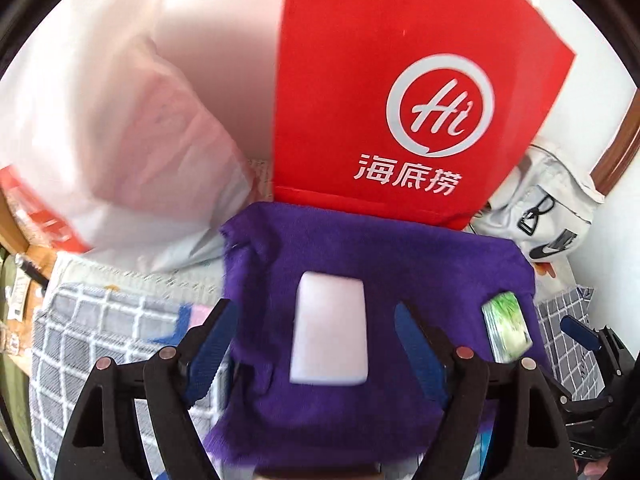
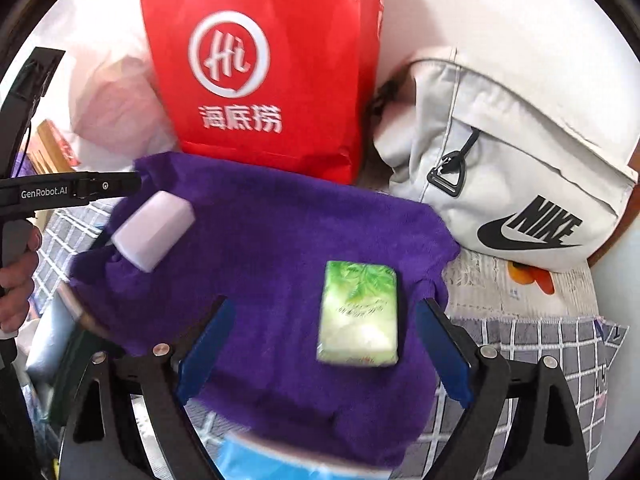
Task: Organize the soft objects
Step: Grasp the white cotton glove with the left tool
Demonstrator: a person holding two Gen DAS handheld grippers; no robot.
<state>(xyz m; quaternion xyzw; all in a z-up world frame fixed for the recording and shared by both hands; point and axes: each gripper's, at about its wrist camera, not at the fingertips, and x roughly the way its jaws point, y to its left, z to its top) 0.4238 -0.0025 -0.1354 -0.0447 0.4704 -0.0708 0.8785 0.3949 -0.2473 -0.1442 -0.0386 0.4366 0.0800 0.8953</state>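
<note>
A purple towel (image 1: pixel 360 264) lies spread on the bed; it also shows in the right wrist view (image 2: pixel 264 240). A white tissue pack (image 1: pixel 330 328) lies on it between the open fingers of my left gripper (image 1: pixel 316 344); the right wrist view shows the pack (image 2: pixel 154 230) at the towel's left. A green tissue pack (image 2: pixel 360 314) lies on the towel between the open fingers of my right gripper (image 2: pixel 324 348); it also shows in the left wrist view (image 1: pixel 506 330). Neither gripper holds anything.
A red paper bag (image 2: pixel 260 68) stands behind the towel, also in the left wrist view (image 1: pixel 400 92). A white Nike backpack (image 2: pixel 512 168) sits right of it. A white plastic bag (image 1: pixel 120 140) lies at the left. A grey checked blanket (image 1: pixel 92 336) covers the bed.
</note>
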